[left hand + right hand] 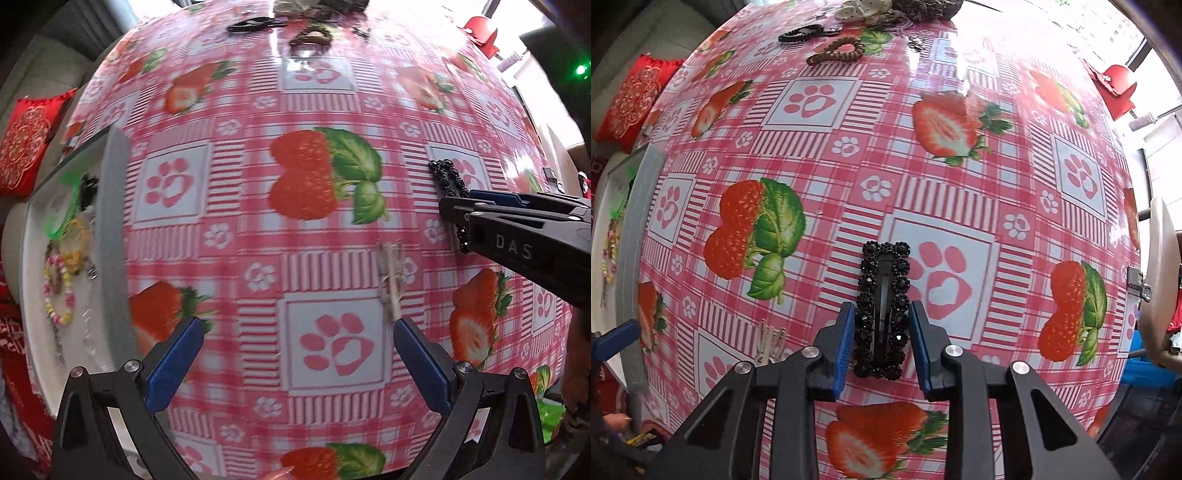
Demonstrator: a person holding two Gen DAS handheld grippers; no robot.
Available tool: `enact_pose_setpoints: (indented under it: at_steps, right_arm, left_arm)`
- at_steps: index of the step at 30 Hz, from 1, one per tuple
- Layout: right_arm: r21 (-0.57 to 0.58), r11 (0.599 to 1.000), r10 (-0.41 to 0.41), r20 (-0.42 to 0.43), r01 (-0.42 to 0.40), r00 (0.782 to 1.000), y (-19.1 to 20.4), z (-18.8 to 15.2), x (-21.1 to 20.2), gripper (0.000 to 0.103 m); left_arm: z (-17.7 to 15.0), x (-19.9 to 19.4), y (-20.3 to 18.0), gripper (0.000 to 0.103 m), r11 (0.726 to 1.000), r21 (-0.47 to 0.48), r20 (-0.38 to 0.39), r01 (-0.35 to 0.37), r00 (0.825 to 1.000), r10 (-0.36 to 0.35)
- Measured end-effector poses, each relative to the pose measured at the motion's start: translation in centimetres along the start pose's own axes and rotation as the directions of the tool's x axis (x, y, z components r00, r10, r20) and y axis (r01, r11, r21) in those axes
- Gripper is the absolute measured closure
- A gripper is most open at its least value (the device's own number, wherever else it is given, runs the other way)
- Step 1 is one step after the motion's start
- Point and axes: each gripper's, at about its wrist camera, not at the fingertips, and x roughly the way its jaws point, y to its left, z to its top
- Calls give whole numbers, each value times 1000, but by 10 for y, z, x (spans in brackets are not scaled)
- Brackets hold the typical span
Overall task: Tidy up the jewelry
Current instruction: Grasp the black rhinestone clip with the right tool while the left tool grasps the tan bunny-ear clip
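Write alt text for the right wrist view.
The right gripper points down at a black beaded hair clip on a strawberry-print tablecloth, its blue jaws flanking the clip's sides. Hair ties lie at the far edge.

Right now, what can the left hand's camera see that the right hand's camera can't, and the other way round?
Only the left camera shows inside the white tray, with its colourful bead bracelets. Only the right camera shows the brown bead loop clearly and the whole black sparkly hair clip between the right gripper's fingers. Both show the strawberry tablecloth, the small silver clip and the black clip.
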Motion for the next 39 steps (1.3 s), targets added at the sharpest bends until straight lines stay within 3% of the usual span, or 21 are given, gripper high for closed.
enact_pose_setpoints:
  at_steps: [9, 12, 14, 20, 25, 33, 39]
  right_arm:
    - [84, 995, 61, -1, -61, 998, -41, -5, -7, 71]
    - [88, 994, 67, 0, -66, 998, -47, -7, -8, 71]
    - [95, 993, 70, -2, -70, 998, -49, -7, -11, 71]
    - [121, 989, 87, -10, -85, 996, -51, -8, -11, 71]
    - [147, 984, 107, -18, -103, 994, -56, -13, -15, 71]
    - [169, 976, 145, -16, -140, 989, -62, -17, -30, 71]
    - [168, 971, 174, -8, -171, 985, -60, -13, -43, 71]
  left_arm:
    - [17, 20, -23, 0, 1000, 29, -16, 7, 1000, -7]
    - [21, 27, -32, 15, 998, 55, -46, -15, 999, 18]
    - [25, 27, -36, 16, 998, 59, -52, -5, 999, 8]
    - [29, 23, -54, 39, 993, 115, -58, 14, 998, -7]
    - [30, 18, -73, 78, 990, 138, -58, 35, 998, -28]
    - [41, -6, -54, 78, 990, 40, -49, 138, 989, -136]
    - [47, -33, -39, 78, 992, 21, -16, 122, 992, -121]
